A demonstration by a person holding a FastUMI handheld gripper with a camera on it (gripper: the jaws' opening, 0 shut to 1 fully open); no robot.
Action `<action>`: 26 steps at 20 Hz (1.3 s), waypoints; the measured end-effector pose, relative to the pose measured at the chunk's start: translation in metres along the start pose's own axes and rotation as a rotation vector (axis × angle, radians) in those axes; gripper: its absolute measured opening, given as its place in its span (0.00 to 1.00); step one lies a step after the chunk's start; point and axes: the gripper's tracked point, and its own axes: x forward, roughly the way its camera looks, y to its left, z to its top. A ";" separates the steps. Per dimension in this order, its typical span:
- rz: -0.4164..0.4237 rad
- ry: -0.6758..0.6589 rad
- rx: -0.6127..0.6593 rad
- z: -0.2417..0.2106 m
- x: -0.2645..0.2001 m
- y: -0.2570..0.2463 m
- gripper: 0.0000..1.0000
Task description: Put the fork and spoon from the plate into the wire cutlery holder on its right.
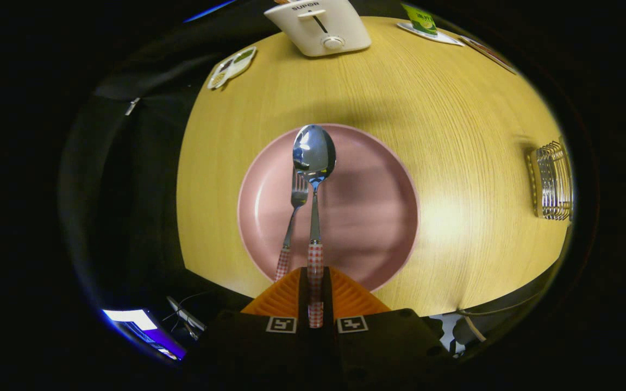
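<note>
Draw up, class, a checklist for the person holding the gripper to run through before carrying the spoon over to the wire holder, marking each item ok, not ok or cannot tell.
1. Spoon handle clamped between the jaws of the gripper: ok.
2. Spoon lifted off the pink plate: cannot tell; the bowl seems raised.
3. Fork left on the plate, not caught in the jaws: ok, it lies just beside the spoon.
4. Wire cutlery holder in sight on the right: ok.
5. Table between plate and holder free of things: ok.
6. Holder's inside free: cannot tell.

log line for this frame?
gripper: shut on spoon handle | spoon: raised over plate | fork: on plate | holder: far right
</note>
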 end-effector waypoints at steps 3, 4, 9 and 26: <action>0.015 -0.034 -0.117 0.007 -0.050 -0.019 0.13; 0.002 -0.050 -0.155 0.011 -0.071 -0.030 0.12; -0.117 -0.080 -0.251 0.034 -0.160 -0.106 0.12; -0.427 0.658 -0.312 -0.006 -0.231 -0.292 0.12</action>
